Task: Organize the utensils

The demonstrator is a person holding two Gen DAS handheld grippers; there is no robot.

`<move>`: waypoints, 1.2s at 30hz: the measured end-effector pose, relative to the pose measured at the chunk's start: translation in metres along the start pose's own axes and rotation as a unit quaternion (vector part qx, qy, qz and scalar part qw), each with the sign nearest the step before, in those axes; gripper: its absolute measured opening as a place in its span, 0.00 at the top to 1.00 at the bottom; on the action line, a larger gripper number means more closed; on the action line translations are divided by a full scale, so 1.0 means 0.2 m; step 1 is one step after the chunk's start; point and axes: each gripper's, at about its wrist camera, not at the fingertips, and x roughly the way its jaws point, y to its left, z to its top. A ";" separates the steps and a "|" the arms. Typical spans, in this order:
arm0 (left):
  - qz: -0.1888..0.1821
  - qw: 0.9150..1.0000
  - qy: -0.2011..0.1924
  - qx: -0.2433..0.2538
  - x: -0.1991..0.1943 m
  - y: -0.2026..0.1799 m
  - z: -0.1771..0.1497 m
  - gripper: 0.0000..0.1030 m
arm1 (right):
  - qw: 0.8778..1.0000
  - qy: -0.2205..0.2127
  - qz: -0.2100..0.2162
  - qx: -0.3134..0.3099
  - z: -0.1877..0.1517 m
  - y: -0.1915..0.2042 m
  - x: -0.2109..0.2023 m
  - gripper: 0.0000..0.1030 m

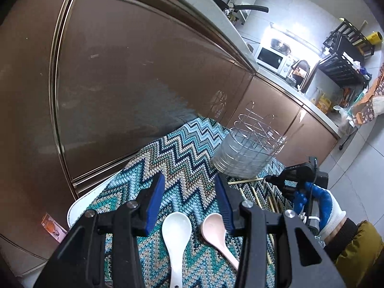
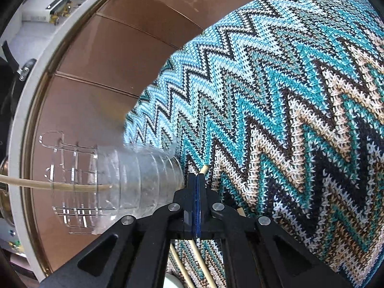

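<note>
chopsticks (image 1: 242, 182) lie scattered on the zigzag knitted cloth (image 1: 187, 148) that covers the tabletop, most of them just in front of the clear plastic utensil holder (image 1: 249, 153); one more already stands in the holder, seen through its wall in the right wrist view. the right tool (image 2: 197, 180) is pressed fully together on a single chopstick (image 2: 204, 169), whose tip pokes out just past the pads, close beside the holder's base. the left tool (image 1: 190, 187) is spread wide and holds nothing, hovering over a white soup spoon (image 1: 176, 235) and a pink soup spoon (image 1: 216, 230) that lie side by side on the cloth, bowls toward the holder.

the chopsticks look like thin bamboo: light, stiff, round and likely to roll or pivot in a two-pad pinch, so a hold nearer the middle would steady them better than one at the tip. the spoons look like smooth ceramic or melamine, slippery and possibly chippable; the narrow handle is the better place to grip, across its width. the soft knit gives a little, which should help the pads get under things.

the holder is light and tall-sided, so a push from the side could tip it. the cabinet front (image 1: 144, 72) rises close behind the cloth, leaving open room mainly above and toward the person.
</note>
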 end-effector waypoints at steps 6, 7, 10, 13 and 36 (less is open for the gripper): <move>0.002 1.000 0.002 0.005 -0.01 -0.02 -0.01 0.60 | 0.998 0.012 -0.025 -0.050 -0.02 0.07 0.02 0.86; 0.003 1.000 0.002 0.004 -0.01 -0.02 -0.02 0.60 | 0.997 0.016 -0.031 -0.068 -0.03 0.10 0.02 0.84; 0.001 1.000 0.005 -0.001 0.01 -0.01 -0.03 0.60 | 0.994 0.027 -0.039 -0.101 -0.05 0.15 0.02 0.82; -0.003 1.000 0.007 -0.006 0.02 -0.01 -0.04 0.60 | 0.995 0.036 -0.034 -0.083 -0.03 0.11 0.02 0.77; 0.007 0.999 0.026 -0.045 0.05 0.13 -0.12 0.60 | 0.992 -0.021 -0.089 -0.086 -0.03 0.19 0.26 0.89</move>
